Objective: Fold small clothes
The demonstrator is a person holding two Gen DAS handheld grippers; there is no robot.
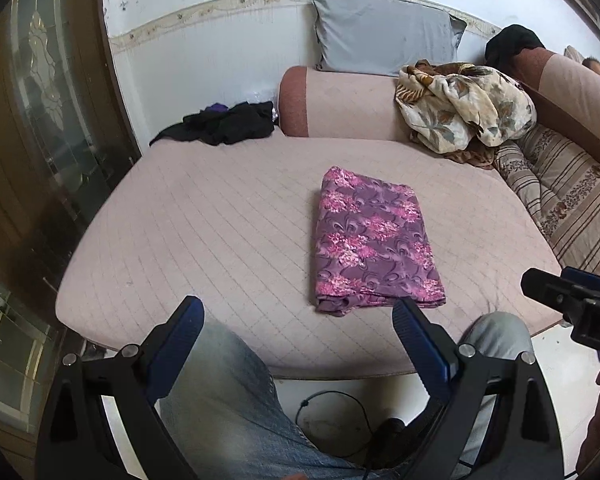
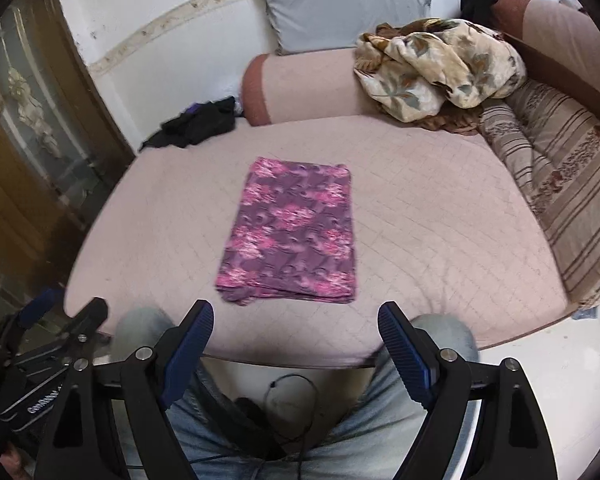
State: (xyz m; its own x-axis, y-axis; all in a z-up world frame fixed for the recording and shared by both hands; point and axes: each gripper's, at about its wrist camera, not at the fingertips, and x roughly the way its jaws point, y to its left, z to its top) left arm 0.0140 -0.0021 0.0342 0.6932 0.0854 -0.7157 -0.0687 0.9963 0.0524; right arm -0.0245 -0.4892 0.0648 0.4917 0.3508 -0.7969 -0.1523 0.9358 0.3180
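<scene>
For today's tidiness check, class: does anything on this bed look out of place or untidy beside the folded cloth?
The purple floral cloth lies neatly folded. Untidy by contrast: a black garment lies crumpled at the far left corner, and a floral blanket is heaped over the bolster. Both grippers are open, holding nothing.

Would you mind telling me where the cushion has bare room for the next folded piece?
Bare cushion lies between the folded purple floral cloth and the striped pillow, and also left of the cloth, below the black clothes. The back right corner is crowded by the floral blanket.
</scene>
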